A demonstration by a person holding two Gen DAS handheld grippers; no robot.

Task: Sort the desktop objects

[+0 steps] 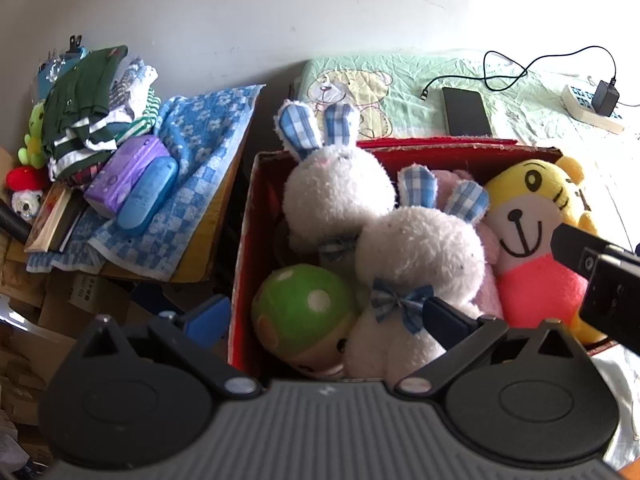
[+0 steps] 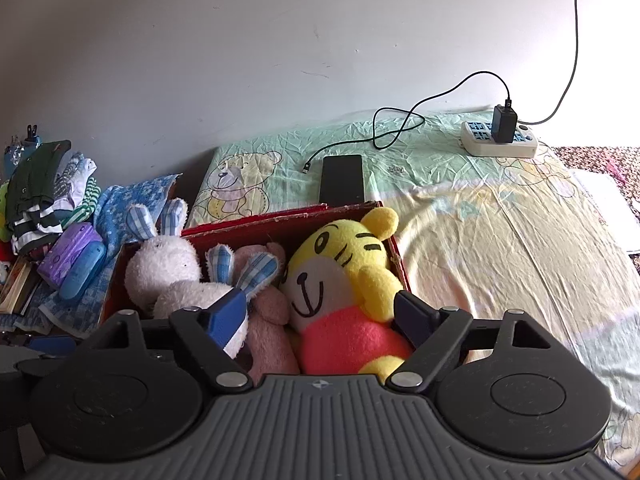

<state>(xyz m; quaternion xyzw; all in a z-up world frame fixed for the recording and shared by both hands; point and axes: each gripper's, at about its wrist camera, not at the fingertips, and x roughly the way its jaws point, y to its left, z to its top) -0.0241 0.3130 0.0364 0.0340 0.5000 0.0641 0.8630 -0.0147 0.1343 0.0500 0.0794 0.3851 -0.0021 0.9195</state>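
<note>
A red box on the bed holds plush toys. In the left wrist view I see two white rabbits, a green mushroom toy and a yellow tiger in a pink shirt. My left gripper hangs open above the box's near end, over the mushroom and the nearer rabbit's bow. My right gripper is open, its fingers either side of the tiger's pink body, with a pink plush beside it. Nothing is held.
A black phone, a looped charger cable and a white power strip lie on the bear-print sheet behind the box. Left of the box are a blue towel, a purple pack, a blue case, folded clothes and cardboard boxes.
</note>
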